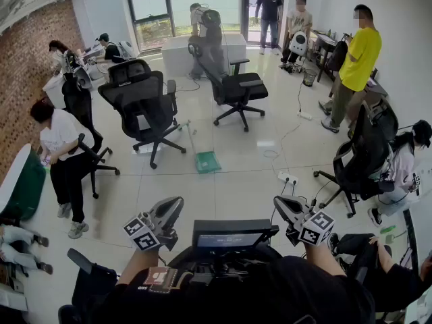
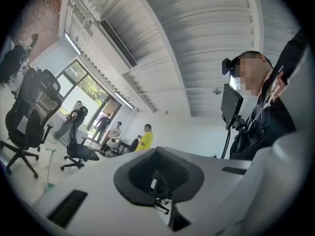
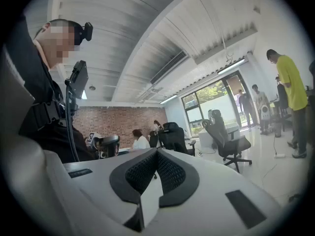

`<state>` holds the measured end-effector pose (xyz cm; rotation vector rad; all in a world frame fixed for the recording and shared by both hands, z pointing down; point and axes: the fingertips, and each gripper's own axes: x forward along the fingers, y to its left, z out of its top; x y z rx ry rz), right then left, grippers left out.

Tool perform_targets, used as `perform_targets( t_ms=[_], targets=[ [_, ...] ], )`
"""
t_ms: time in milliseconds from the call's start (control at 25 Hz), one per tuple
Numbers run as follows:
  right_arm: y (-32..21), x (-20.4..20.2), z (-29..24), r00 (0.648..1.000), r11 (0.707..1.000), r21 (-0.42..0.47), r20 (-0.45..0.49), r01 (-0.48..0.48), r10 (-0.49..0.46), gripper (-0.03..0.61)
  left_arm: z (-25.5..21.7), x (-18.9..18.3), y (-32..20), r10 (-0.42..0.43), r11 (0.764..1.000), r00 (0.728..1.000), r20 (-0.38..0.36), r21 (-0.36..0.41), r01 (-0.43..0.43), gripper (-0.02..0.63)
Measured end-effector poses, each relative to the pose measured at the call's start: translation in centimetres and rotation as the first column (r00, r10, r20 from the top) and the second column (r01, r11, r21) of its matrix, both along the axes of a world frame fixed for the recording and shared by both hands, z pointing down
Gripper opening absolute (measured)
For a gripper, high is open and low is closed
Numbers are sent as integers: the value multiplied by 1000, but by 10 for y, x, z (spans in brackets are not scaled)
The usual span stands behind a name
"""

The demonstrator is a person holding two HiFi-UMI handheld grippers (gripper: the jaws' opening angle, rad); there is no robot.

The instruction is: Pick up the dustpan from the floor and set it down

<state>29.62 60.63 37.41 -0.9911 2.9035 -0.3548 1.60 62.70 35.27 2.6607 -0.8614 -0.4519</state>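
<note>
Green dustpan [image 1: 207, 161]: flat on the floor [image 1: 236, 187], well ahead of you, just right of the near black office chair [image 1: 145, 106]. Nothing is touching it.
Pole: a thin pole [image 1: 191, 137] slants up and to the left from the dustpan's back edge. It's probably the handle, but it's too small to be sure.
Left gripper [image 1: 175, 204]: tucked low near your chest, nose tipped a little above level. That's a carry pose, not a reach.
Left jaws: closed tip to tip with nothing between them. The left gripper view shows only ceiling and distant chairs past the tips.
Right gripper [image 1: 279, 203]: mirrors the left, about level and close to your body.
Right jaws: pads meet at the tip and hold nothing. The right gripper view shows the brick wall and chairs beyond.
Why parked: my read is that you've got both tools pulled in because the dustpan is out of reach. You need to walk over before either arm can work.
Task progress: pickup not begun.
Next, as I judge it: close the distance, drop low, and open one set of jaws before you reach. The pole or the rear lip looks like the easiest thing to grab.
Watch: the power strip [image 1: 287, 178] on the floor, right of your line.
</note>
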Motion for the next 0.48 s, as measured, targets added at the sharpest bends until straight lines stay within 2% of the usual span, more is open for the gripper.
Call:
perform_targets(
  t_ms=[120,240,360,480],
  targets=[
    [-13,39,10,1000,1000,-4,1,-7,7,9,7,41,-14,11,1000,1000,-5,-15,-11,5],
    [-24,63,20,1000,1000,-16,8,-5,5,9,12,67,-25,16,1000,1000,-6,-24,-16,5],
    [-40,69,22,1000,1000,-27,4,4,-4,9,16,73,-36,9,999,1000,-21,-35,-9,5],
    [-63,57,22,1000,1000,-28,-3,5,-5,9,23,57,-52,-2,999,1000,-24,-53,1,5]
  ],
)
